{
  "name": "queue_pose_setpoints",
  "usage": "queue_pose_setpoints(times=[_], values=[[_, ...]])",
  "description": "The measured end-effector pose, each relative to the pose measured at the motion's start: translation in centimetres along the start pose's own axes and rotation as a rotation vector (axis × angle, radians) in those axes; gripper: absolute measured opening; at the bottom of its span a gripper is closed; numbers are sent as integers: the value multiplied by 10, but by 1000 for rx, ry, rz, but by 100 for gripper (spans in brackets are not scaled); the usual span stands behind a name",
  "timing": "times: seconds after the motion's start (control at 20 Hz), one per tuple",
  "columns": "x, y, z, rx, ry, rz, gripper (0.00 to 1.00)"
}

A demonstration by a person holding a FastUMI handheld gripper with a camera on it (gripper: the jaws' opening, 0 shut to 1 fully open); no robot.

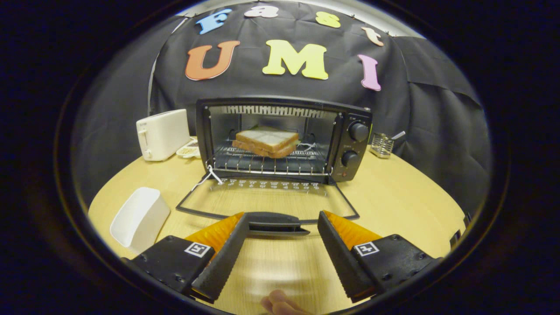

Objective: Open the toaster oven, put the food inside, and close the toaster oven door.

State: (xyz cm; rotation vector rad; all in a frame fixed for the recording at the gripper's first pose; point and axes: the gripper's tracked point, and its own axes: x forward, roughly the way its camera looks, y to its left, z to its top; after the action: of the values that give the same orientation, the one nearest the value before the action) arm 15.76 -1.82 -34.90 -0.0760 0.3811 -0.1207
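Claw (280,245) spread, gripping nothing — door handle (275,223) between its fingertips; toaster oven (350,144) beyond, door (267,199) flat on counter (393,205); sandwich (267,142) on rack inside; no legible labels.

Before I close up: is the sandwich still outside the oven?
No, the sandwich lies on the rack inside the toaster oven.
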Motion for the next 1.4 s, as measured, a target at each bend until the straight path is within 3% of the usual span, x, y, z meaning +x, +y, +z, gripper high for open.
queue_pose_setpoints(times=[0.25,0.85,1.4], values=[[13,14,-25,37,111,46,100],[11,8,-23,-197,207,-69,100],[-10,13,4,-72,115,-17,100]])
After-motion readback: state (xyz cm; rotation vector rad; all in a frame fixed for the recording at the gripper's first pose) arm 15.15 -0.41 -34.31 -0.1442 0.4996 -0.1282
